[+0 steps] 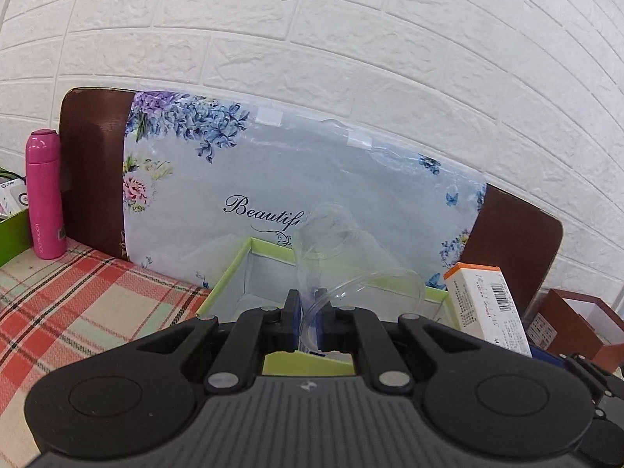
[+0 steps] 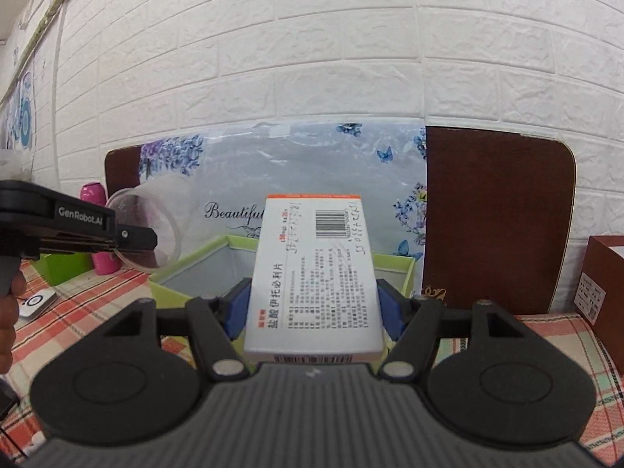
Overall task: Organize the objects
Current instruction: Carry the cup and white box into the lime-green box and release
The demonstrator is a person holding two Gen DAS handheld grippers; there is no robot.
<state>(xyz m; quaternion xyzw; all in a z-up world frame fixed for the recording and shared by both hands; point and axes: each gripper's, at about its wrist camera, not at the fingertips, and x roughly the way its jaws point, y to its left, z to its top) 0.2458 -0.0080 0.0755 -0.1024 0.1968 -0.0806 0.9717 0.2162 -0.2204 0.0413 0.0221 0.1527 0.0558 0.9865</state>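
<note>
— Medicine box (image 2: pixel 316 273) first: where is it?

— Clamped flat between the blue pads of the right gripper (image 2: pixel 314 304), jaws partway apart on its long sides, barcode end pointing away. It hangs above the near part of the green open-top box (image 2: pixel 195 261).

— And that green box, anything in it?

— Only its pale grey inner walls show; the floor is hidden by the grippers, so I can't tell.

— The other hand?

— The left gripper (image 1: pixel 310 312) is pinched nearly shut on the rim of a clear plastic cup (image 1: pixel 343 249), thin wall between the pads. The cup lies tipped on its side, mouth toward the gripper, and looks empty. It is over the same green box.

— Other containers?

— A pink flask (image 1: pixel 45 195) stands upright at the left on the plaid tablecloth (image 1: pixel 78 296), capped. Just beside it is a second green bin (image 1: pixel 13 234) holding some small packets, too cut off to name. At the right, a brown box (image 2: pixel 608 277) with a white lining.
</note>
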